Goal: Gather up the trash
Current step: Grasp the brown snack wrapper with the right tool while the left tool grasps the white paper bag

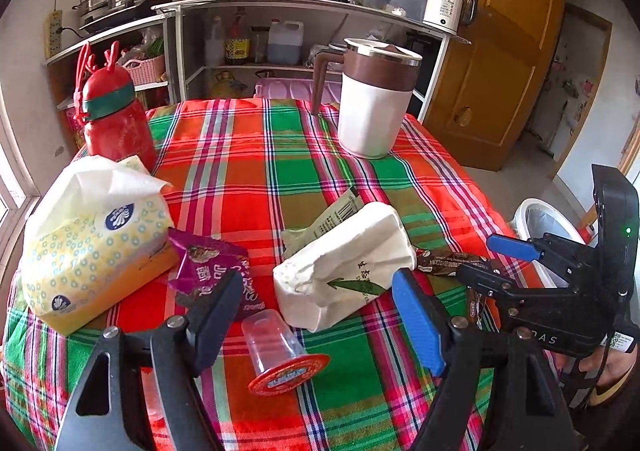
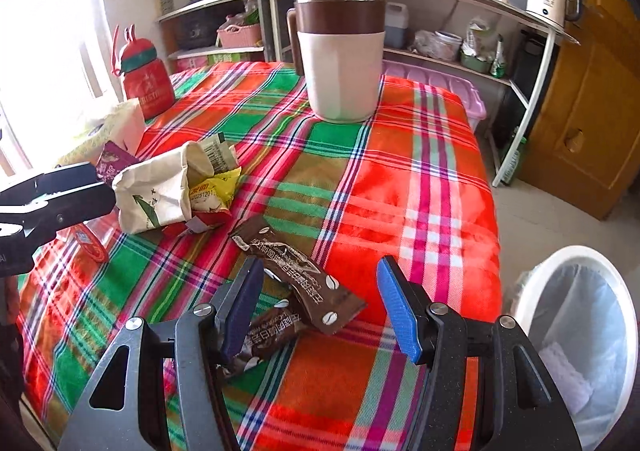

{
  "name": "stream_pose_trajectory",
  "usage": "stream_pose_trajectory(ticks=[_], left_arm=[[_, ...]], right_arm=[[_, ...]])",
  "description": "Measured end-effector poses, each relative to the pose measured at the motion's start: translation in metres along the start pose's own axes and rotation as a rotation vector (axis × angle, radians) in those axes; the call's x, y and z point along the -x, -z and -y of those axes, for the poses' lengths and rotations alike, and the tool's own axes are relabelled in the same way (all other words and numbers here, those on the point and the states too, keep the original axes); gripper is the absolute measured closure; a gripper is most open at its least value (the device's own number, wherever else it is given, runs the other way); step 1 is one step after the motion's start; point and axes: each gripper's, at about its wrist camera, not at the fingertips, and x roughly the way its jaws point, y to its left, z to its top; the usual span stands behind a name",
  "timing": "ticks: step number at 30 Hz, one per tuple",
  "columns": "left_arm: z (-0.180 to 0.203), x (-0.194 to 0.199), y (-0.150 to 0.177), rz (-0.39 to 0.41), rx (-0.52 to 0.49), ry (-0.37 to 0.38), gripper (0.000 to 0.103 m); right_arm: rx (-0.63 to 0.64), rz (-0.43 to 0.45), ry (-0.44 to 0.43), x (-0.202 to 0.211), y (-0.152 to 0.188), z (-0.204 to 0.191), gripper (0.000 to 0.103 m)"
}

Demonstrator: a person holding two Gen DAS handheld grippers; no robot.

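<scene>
Trash lies on the plaid tablecloth (image 1: 256,171). A crumpled white paper bag (image 1: 344,267) lies on its side, with wrappers spilling from its mouth (image 2: 208,187). A clear plastic cup with a red lid (image 1: 280,355) lies tipped over between my left gripper's (image 1: 320,315) open fingers. A purple wrapper (image 1: 216,271) lies just beyond the left finger. Brown coffee sachets (image 2: 296,291) lie between my right gripper's (image 2: 320,311) open fingers, which are low over the cloth. The right gripper also shows in the left wrist view (image 1: 496,267). A white bin (image 2: 576,331) with a liner stands by the table's right edge.
A yellow tissue pack (image 1: 92,247) and a red bottle (image 1: 116,119) stand at the left. A brown-and-white mug (image 1: 376,99) stands at the far side. Kitchen shelves (image 1: 304,11) and a wooden door (image 1: 508,51) lie behind the table.
</scene>
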Motion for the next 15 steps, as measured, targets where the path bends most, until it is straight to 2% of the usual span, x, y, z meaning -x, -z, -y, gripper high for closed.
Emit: stream_pose_trajectory(ticks=[6,9,12,14,15], left_arm=[[0.002,-0.019,-0.007,-0.053,-0.023,0.01,0.024],[0.005,-0.022,-0.007,-0.061,-0.036,0.015,0.024],[0.005,-0.027,-0.008,-0.074,-0.035,0.023,0.024],[0.007,-0.029,-0.007,-0.081,-0.043,0.031,0.024],[0.008,-0.03,-0.007,-0.083,-0.046,0.032,0.024]], right_arm=[[0.011,-0.052,-0.009,-0.016,-0.001,0.0,0.043],[0.0,-0.045,-0.001,-0.015,0.0,0.001,0.046],[-0.002,-0.042,0.007,-0.014,0.001,0.001,0.06],[-0.004,-0.039,0.005,-0.012,0.001,0.001,0.073],[-0.006,-0.037,0.004,-0.012,0.001,0.001,0.075]])
